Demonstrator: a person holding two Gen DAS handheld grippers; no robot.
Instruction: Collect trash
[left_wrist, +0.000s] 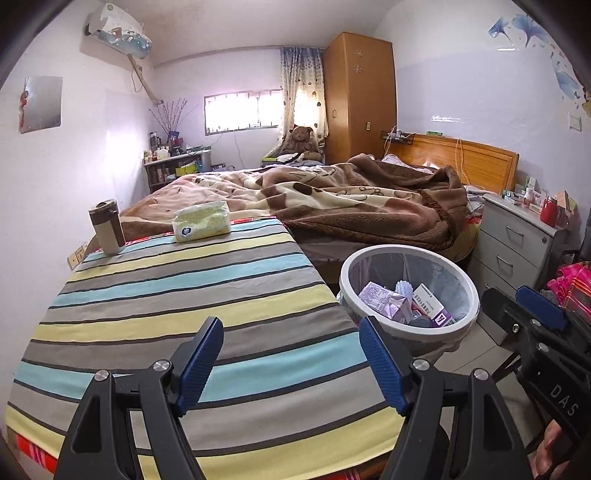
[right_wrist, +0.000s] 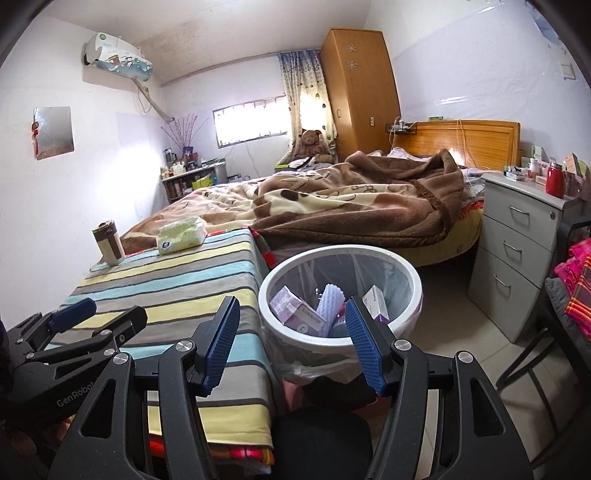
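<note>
A white round trash bin (left_wrist: 466, 280) (right_wrist: 415, 284) with a clear liner stands on the floor right of the striped table. Inside lie purple and white boxes (left_wrist: 382, 298) (right_wrist: 295, 312) and a ribbed pale tube (right_wrist: 330, 301). My left gripper (left_wrist: 291, 343) is open and empty above the striped tablecloth (left_wrist: 177, 295), near its right front edge. My right gripper (right_wrist: 291, 325) is open and empty, hovering at the near rim of the bin. Each gripper shows in the other's view: the right one (left_wrist: 532, 314), the left one (right_wrist: 99, 314).
A tissue pack (left_wrist: 202, 221) (right_wrist: 181, 235) and a brown and cream tumbler (left_wrist: 107, 227) (right_wrist: 109, 243) stand at the table's far end. A bed with a brown blanket (left_wrist: 351, 195) lies behind. A grey drawer cabinet (right_wrist: 517, 254) and a chair with pink cloth (right_wrist: 576, 288) stand right.
</note>
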